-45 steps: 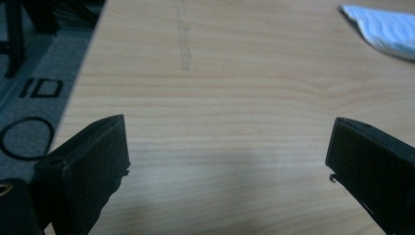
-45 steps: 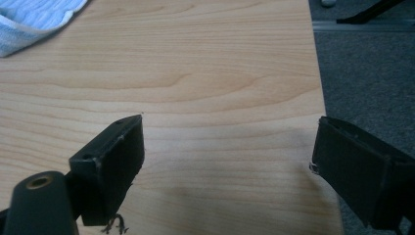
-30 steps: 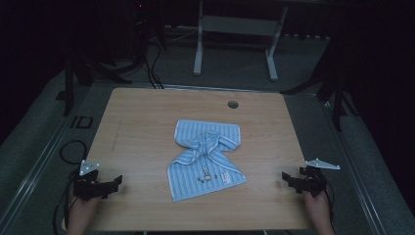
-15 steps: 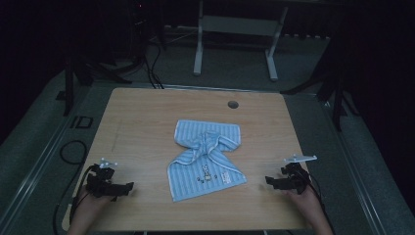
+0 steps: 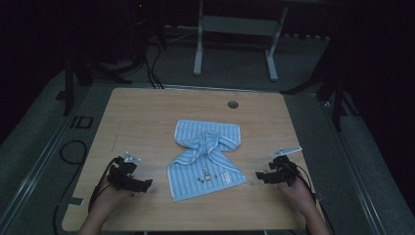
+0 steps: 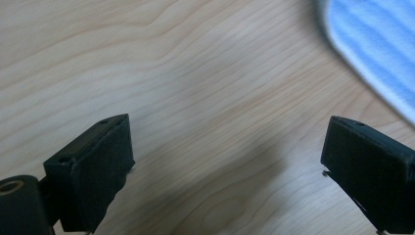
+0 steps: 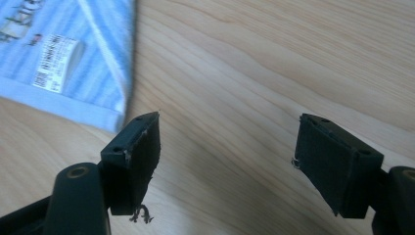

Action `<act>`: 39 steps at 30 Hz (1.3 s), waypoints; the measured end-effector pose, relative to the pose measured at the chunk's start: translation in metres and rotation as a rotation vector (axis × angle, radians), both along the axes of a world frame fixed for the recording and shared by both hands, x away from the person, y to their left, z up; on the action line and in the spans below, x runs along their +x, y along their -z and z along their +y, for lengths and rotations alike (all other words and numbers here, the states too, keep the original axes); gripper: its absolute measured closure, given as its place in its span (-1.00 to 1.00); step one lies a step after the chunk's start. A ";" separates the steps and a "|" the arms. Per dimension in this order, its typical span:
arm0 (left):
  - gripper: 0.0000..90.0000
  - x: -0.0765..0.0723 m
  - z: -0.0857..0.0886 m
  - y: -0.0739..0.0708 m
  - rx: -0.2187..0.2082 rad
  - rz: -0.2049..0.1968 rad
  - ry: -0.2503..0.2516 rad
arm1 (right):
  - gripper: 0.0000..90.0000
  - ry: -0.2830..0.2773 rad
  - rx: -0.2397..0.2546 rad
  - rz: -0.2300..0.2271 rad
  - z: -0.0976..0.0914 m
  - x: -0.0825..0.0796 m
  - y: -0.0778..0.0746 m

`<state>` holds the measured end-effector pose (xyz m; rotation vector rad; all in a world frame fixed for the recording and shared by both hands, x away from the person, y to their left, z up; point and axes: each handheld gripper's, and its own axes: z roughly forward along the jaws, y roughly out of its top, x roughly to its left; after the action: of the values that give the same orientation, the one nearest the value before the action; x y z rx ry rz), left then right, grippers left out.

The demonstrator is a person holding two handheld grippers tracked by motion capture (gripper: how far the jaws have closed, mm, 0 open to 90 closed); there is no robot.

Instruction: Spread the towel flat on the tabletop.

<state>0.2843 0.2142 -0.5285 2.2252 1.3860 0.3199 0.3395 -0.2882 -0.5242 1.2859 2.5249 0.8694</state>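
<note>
Left gripper (image 5: pixel 147 184) low over the wooden desk (image 5: pixel 147 117), near its front-left part, held in the person's left hand (image 5: pixel 110 193). Fingers (image 6: pixel 93 176) spread wide, nothing between them but bare wood. In the left gripper view the towel's edge sits ahead and off to the upper right, well clear of both fingers.

Centre of the desk: blue-and-white striped towel (image 5: pixel 208 159), crumpled, bunched into a twist through the middle, its lower half spread flat with a small printed motif and a white label (image 7: pixel 56 63) near the front-right corner. It lies between the two grippers, touching neither. A round cable hole (image 5: pixel 233 104) sits in the desk behind it.

Right gripper (image 5: pixel 258 176) near the front-right part of the desk, in the person's right hand (image 5: pixel 296 188), pointing toward the towel's front-right corner. Its jaws have just been closing a little, yet the fingers (image 7: pixel 137 156) stand well apart with only wood between them. In the right gripper view the towel corner lies just beyond the left-hand finger, close but not touching.
</note>
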 end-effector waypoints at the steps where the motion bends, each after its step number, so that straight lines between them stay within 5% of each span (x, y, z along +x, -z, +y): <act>1: -0.89 0.003 -0.005 -0.002 0.006 -0.001 0.020 | -0.45 -0.006 -0.025 -0.002 0.005 0.001 -0.001; 25: -0.84 0.043 -0.076 -0.009 0.005 -0.024 0.184 | -0.46 -0.160 -0.020 0.036 0.077 0.032 -0.011; 39: -0.52 0.065 -0.122 -0.013 -0.008 -0.064 0.269 | -0.46 -0.249 0.006 0.022 0.142 0.049 -0.016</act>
<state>0.3496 0.0922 -0.5151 2.3378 1.0368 0.2870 0.3880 -0.1458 -0.5085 1.0004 2.7425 0.9149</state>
